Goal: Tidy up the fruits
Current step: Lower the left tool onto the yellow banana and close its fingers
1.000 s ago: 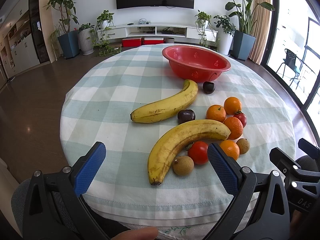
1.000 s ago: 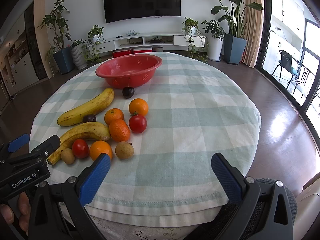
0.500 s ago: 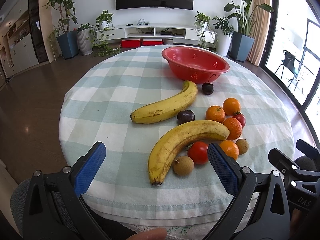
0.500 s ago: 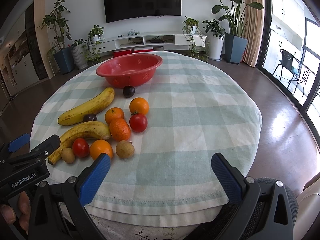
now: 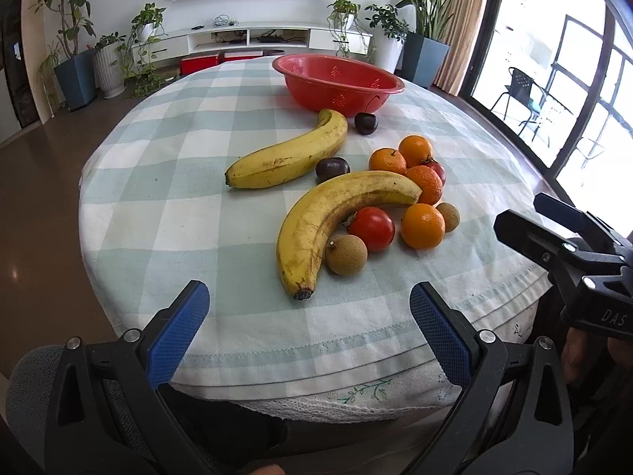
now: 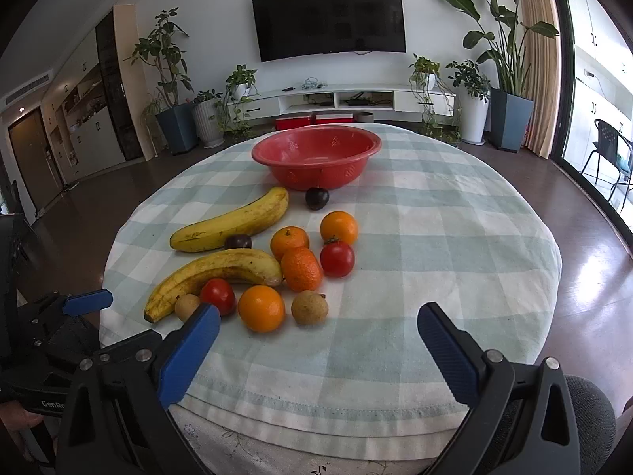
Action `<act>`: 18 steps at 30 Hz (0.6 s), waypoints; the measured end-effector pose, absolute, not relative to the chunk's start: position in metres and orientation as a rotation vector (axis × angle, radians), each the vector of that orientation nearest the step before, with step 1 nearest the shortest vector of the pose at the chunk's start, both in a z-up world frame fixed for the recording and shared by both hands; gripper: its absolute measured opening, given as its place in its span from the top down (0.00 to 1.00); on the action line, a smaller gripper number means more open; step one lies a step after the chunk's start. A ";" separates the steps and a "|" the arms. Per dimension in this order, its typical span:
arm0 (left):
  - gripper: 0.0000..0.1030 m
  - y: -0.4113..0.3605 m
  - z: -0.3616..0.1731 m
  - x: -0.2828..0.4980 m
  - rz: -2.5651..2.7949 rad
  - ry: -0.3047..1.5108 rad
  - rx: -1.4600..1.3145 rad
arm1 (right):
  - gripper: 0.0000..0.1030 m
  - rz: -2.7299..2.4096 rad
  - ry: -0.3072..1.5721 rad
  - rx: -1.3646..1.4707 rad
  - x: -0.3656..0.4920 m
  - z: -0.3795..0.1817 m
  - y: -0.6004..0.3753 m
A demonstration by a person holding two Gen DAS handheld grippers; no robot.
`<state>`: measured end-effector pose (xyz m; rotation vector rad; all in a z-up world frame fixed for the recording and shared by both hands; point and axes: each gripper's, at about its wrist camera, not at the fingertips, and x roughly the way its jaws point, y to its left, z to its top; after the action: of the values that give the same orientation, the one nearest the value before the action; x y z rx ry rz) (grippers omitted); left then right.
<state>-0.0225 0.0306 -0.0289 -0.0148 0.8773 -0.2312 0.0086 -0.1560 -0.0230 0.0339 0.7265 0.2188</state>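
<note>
Fruit lies loose on the checked tablecloth [image 5: 190, 213]. Two bananas, the near banana [image 5: 328, 217] and the far banana [image 5: 289, 154], lie beside several oranges [image 5: 422, 225], two tomatoes [image 5: 372, 228], two brown longans [image 5: 345, 255] and two dark plums [image 5: 332, 168]. An empty red bowl [image 5: 340, 83] stands at the far side, and the right wrist view shows the red bowl [image 6: 316, 154] too. My left gripper [image 5: 308, 301] hangs open over the near table edge, just short of the near banana's tip. My right gripper [image 6: 316, 326] is open, low before an orange [image 6: 261, 308] and a longan [image 6: 309, 307].
The round table's front edge [image 6: 316, 407] is right under both grippers. The right half of the cloth [image 6: 455, 237] holds no fruit. Beyond the table are a TV wall, a low cabinet [image 6: 340, 99], potted plants and a glass door on the right.
Both grippers have moved forward and lower toward the fruit; the right one has swung left so the fruit pile now sits nearer its middle. Nothing on the table has moved.
</note>
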 end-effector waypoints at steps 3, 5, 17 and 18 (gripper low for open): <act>0.00 0.027 -0.026 -0.014 -0.248 0.886 0.047 | 0.02 0.235 0.736 0.028 0.010 -0.026 -0.155; 0.00 0.027 -0.017 -0.006 -0.288 0.870 0.086 | 0.06 0.242 0.749 0.035 0.014 -0.028 -0.158; 0.26 0.012 0.023 0.080 -0.468 0.891 0.436 | 0.16 0.264 0.794 0.043 0.023 -0.039 -0.163; 0.26 0.014 0.026 0.093 -0.467 0.899 0.437 | 0.16 0.267 0.797 0.045 0.024 -0.040 -0.163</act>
<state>0.0925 0.0143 0.0263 0.4367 0.8985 -0.4667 0.0243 -0.1632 -0.0397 0.0449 0.7967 0.2666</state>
